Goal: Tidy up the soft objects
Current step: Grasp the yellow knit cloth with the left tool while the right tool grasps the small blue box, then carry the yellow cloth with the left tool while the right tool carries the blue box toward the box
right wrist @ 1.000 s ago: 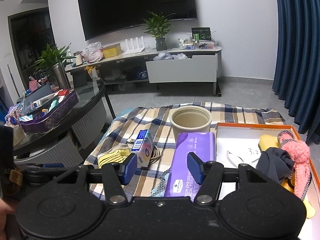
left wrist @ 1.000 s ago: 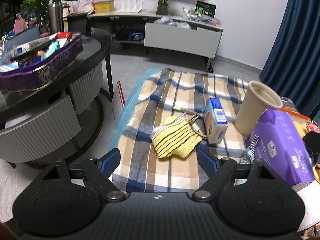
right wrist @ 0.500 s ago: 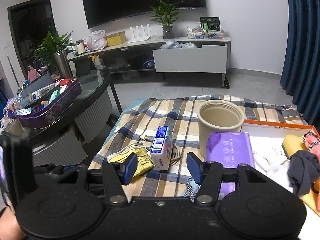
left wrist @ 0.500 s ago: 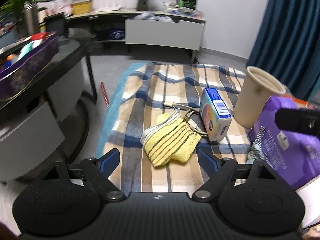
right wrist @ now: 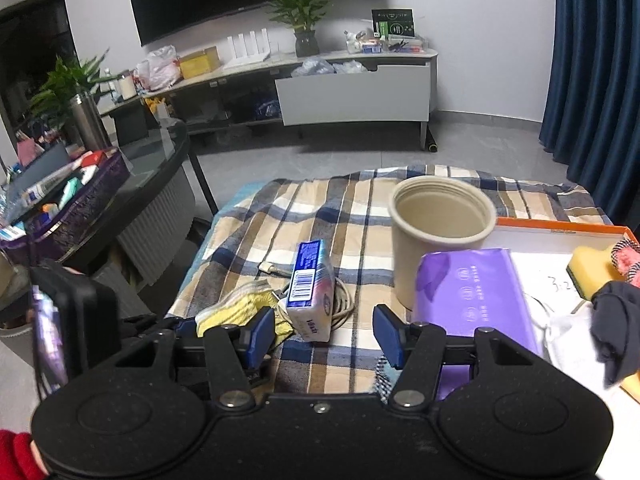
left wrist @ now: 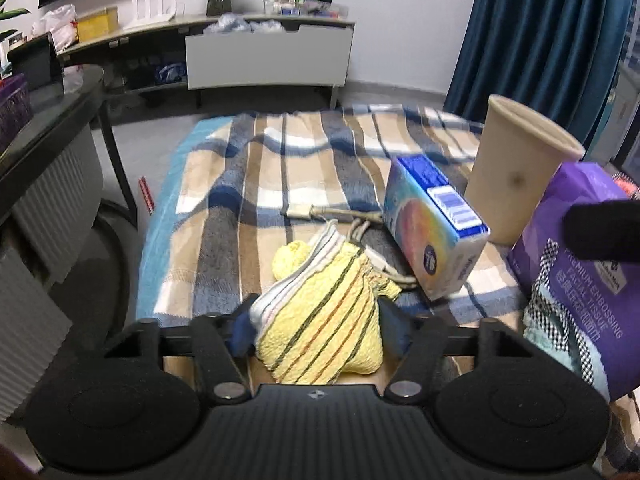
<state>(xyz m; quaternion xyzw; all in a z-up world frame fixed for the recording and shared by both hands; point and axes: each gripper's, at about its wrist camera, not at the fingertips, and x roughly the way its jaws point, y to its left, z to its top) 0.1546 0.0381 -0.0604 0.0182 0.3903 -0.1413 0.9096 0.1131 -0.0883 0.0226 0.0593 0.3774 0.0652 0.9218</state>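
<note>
A yellow striped cloth (left wrist: 320,312) lies on the plaid blanket (left wrist: 280,168); it also shows in the right wrist view (right wrist: 240,310). My left gripper (left wrist: 318,330) has its jaws on both sides of the cloth, narrowed against it. My right gripper (right wrist: 324,334) is open and empty above the blanket, near a small tissue pack (right wrist: 310,292). An orange-rimmed tray (right wrist: 560,232) at right holds a yellow sponge (right wrist: 588,264), a dark cloth (right wrist: 616,324) and a pink item.
A beige cup (right wrist: 438,236), a purple tissue pack (right wrist: 476,292) and a coiled cable (left wrist: 360,216) lie on the blanket. A round black table (right wrist: 152,184) with a purple basket stands left. A TV bench runs along the far wall.
My left gripper moved forward and down onto the yellow cloth and its jaws narrowed around it. My right gripper shifted left, staying open.
</note>
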